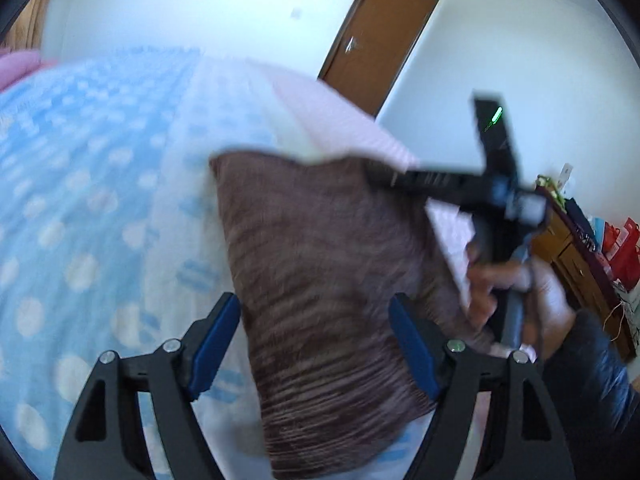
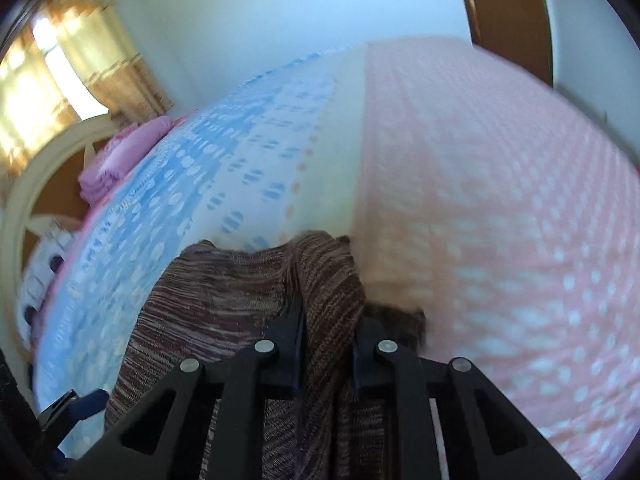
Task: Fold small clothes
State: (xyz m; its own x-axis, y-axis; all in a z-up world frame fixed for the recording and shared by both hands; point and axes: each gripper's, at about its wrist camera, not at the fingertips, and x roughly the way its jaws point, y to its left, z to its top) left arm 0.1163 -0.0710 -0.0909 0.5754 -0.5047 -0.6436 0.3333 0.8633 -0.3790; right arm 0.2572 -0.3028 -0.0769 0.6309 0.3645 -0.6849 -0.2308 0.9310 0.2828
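Observation:
A brown streaked knit garment (image 1: 320,280) lies on the bed. My left gripper (image 1: 316,328) hovers over its near part with the blue pads (image 1: 218,344) wide apart; the cloth lies between and under them and the pads do not press it. In the left wrist view, a hand holds my right gripper (image 1: 384,176), which reaches the garment's far right corner. In the right wrist view, my right gripper (image 2: 326,332) is shut on a raised fold of the brown garment (image 2: 224,300), which bunches up between the pads.
The bed sheet is blue with white dots (image 1: 80,200) on one side and pink with white dots (image 2: 500,220) on the other. A folded pink blanket (image 2: 116,160) lies by the headboard (image 2: 24,184). A wooden door (image 1: 380,40) and a cluttered cabinet (image 1: 580,256) stand beyond the bed.

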